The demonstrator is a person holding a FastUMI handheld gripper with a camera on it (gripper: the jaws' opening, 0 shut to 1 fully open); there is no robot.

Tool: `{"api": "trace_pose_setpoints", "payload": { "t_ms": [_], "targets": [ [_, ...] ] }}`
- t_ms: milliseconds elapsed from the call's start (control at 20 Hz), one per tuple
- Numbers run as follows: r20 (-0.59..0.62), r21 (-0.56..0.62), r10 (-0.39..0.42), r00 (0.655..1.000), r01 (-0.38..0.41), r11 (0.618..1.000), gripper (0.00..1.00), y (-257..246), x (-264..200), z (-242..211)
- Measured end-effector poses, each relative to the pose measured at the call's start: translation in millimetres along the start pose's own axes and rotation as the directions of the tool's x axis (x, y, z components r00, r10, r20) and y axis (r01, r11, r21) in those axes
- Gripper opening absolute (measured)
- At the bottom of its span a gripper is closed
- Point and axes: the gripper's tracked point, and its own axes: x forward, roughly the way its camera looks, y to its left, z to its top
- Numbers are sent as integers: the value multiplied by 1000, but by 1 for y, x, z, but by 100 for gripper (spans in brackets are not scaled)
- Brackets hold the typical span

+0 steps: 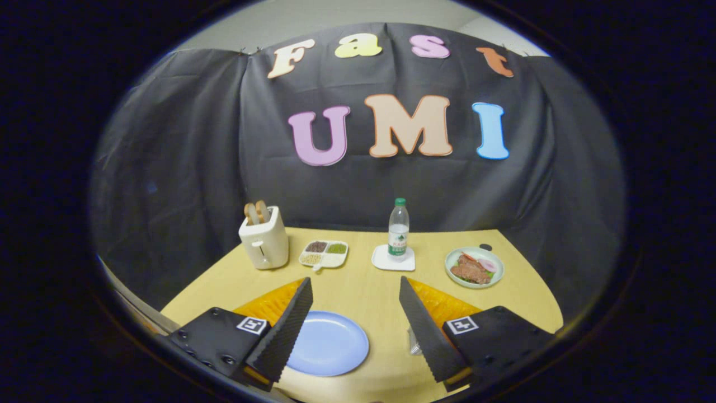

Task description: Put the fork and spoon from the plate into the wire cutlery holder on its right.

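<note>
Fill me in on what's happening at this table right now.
A person holds a gripper over a wooden table, fingers spread wide and holding nothing. Between the fingers lies a blue plate whose visible part looks bare; a bit of metal peeks from behind one finger. Beyond stand a toaster with bread, a divided dish of beans, a water bottle on a coaster and a plate of food.
</note>
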Motion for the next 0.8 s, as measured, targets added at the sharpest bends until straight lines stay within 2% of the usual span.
{"api": "trace_pose_setpoints", "payload": {
  "t_ms": [300, 550, 800],
  "targets": [
    [200, 15, -124, 972, 124, 992, 99, -13, -23, 34],
    [237, 25, -102, 966, 99, 995, 99, -1, -34, 45],
    [274, 67, -117, 955, 103, 992, 99, -5, -37, 55]
  ]
}}
